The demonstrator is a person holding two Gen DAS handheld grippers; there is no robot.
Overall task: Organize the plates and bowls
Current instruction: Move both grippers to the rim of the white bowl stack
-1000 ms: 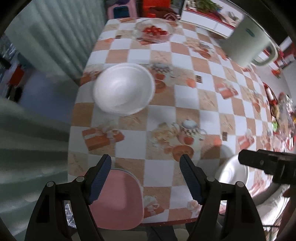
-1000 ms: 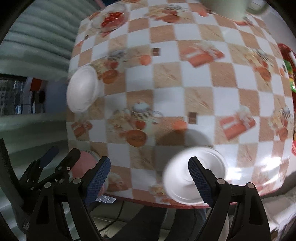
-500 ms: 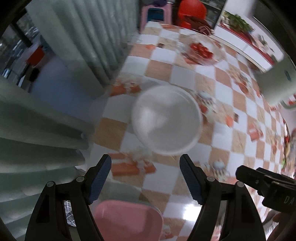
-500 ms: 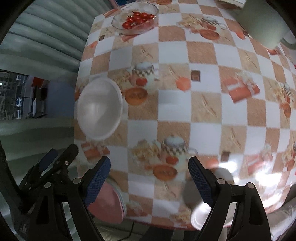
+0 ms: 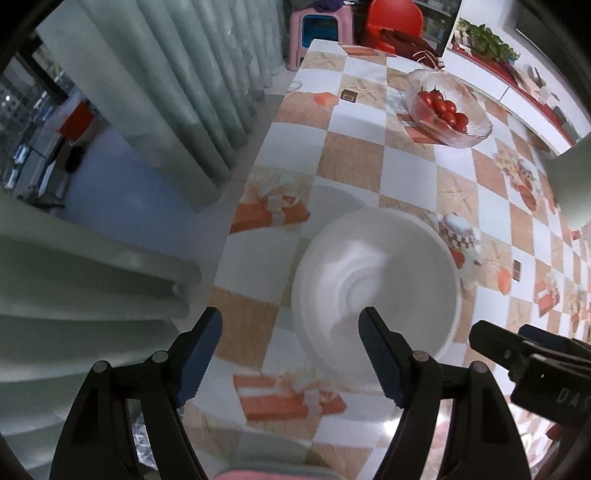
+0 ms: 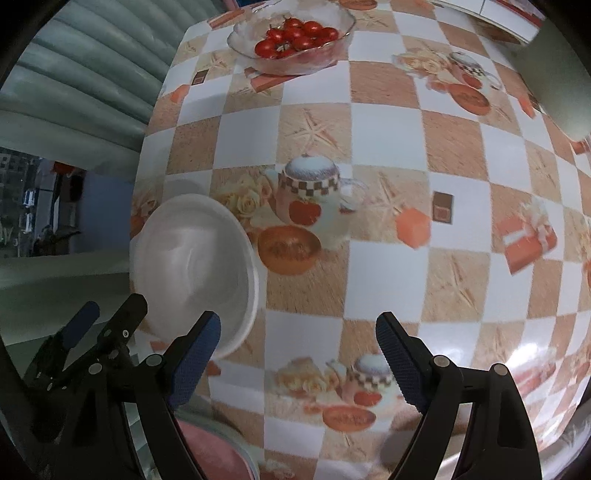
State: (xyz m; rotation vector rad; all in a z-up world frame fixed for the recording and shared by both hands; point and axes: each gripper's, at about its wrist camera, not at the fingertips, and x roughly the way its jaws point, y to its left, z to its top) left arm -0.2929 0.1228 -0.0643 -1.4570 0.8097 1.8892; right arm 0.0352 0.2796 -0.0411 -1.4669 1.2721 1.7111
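Observation:
A white bowl (image 5: pixel 376 284) stands near the left edge of the checked table (image 5: pixel 354 155). My left gripper (image 5: pixel 291 350) is open just above and before it, the right finger over the bowl's near rim. The bowl also shows in the right wrist view (image 6: pixel 192 266). My right gripper (image 6: pixel 299 354) is open and empty over the table, to the right of the bowl. A pink plate (image 6: pixel 210 450) peeks out at the near table edge, mostly hidden.
A glass bowl of tomatoes (image 5: pixel 447 107) stands at the far end of the table and also shows in the right wrist view (image 6: pixel 291 37). A pale jug (image 5: pixel 572 184) stands at the right. Curtains (image 5: pixel 177 92) hang left of the table. Stools (image 5: pixel 317 26) stand beyond.
Both grippers have moved forward along the table toward the white bowl, which now lies close under my left gripper. The white plate and most of the pink plate have dropped out of view.

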